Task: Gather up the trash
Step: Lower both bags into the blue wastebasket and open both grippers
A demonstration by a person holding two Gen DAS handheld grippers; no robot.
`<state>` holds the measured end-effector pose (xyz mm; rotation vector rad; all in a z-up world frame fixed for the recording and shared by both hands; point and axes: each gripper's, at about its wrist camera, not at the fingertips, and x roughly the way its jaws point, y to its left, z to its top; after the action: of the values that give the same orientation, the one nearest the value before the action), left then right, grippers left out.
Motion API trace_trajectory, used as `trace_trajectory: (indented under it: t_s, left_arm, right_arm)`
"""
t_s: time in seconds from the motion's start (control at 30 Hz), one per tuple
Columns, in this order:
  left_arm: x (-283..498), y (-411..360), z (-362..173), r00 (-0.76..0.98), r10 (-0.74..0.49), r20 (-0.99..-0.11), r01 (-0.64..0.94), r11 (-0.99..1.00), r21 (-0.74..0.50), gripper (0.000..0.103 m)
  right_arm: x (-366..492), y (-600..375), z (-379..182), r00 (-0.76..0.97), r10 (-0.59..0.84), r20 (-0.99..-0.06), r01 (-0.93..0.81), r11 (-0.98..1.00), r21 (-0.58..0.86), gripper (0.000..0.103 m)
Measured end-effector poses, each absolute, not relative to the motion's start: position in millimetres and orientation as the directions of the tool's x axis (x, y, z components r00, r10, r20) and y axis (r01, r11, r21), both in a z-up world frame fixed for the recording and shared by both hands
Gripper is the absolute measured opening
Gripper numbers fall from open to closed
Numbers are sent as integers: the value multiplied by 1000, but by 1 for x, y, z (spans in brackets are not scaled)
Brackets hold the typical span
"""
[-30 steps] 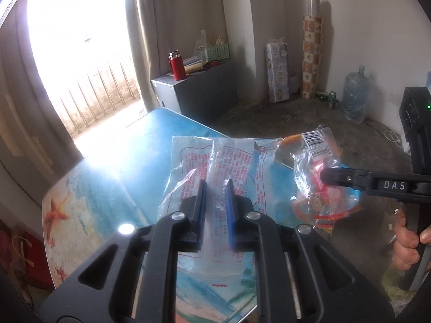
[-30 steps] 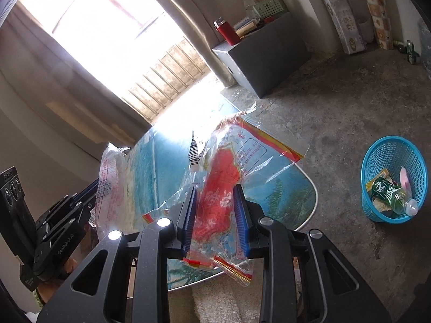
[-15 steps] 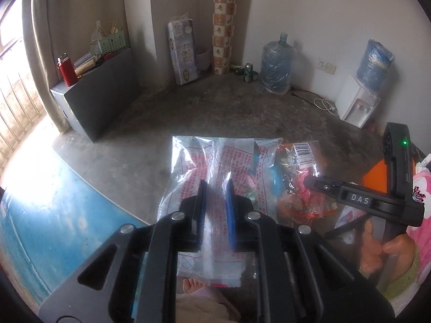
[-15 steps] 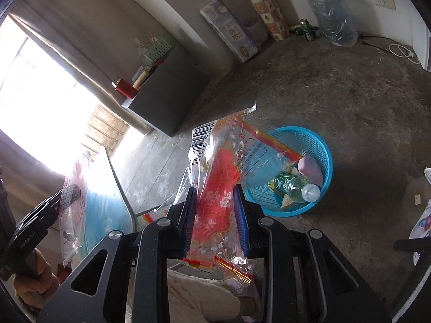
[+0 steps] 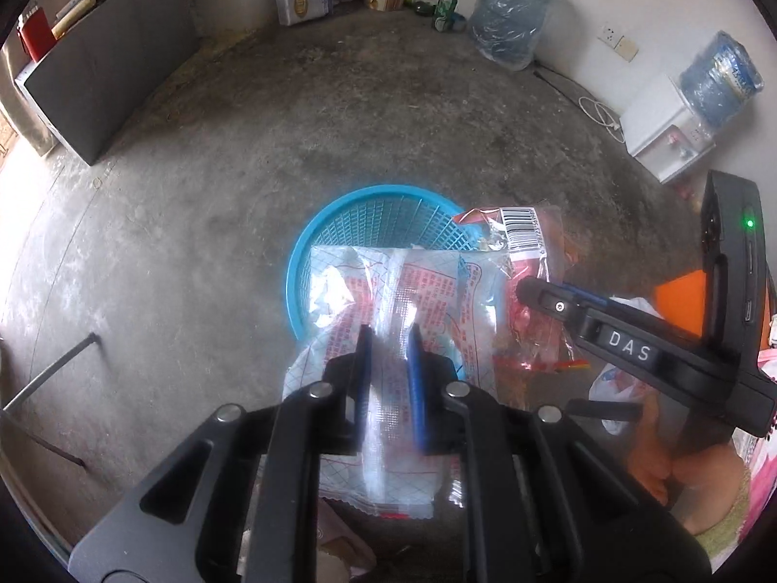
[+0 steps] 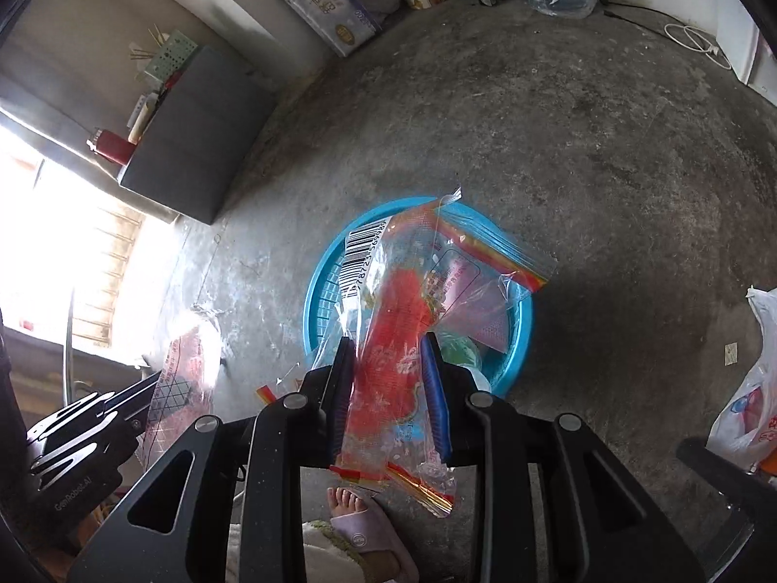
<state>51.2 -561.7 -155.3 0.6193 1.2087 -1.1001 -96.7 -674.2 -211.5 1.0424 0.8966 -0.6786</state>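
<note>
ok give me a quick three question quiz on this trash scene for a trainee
1. True or false: the blue basket stands on a table.
2. What does the left gripper hold?
A. a clear wrapper with red print
B. a green can
C. a water jug
3. Fill in: the red wrapper in the right gripper carries a black and white ______ near its top.

Key:
1. False, it stands on the concrete floor.
2. A
3. barcode
</note>
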Motion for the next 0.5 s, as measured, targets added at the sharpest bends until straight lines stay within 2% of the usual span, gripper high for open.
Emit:
trace_trajectory:
  t_s: [0.1, 0.17, 0.27, 0.4, 0.5]
  left_arm:
    - [63, -575, -181, -39, -311, -950, 891, 418, -174, 13]
    - [72, -579, -192, -33, -303, -952, 876, 450, -174, 18]
    - [82, -583, -200, -68, -300, -951, 858, 469, -210, 31]
    - [90, -583, -196, -79, -329, -941, 850, 471, -236, 41]
    - [91, -579, -191, -98, -345, -934, 847, 464, -260, 45]
  right_arm:
    - [-77, -690, -233, 455, -38, -890, 836, 362, 412, 40]
    - [-65, -699, -247, 441, -19, -897, 841, 357, 406, 54]
    - [-48, -707, -258, 417, -18, -909, 848, 367, 382, 57]
    - [-43, -711, -261, 412, -33, -911, 856, 356, 375, 61]
    - [-44, -711, -255, 421, -57, -905, 855, 359, 375, 67]
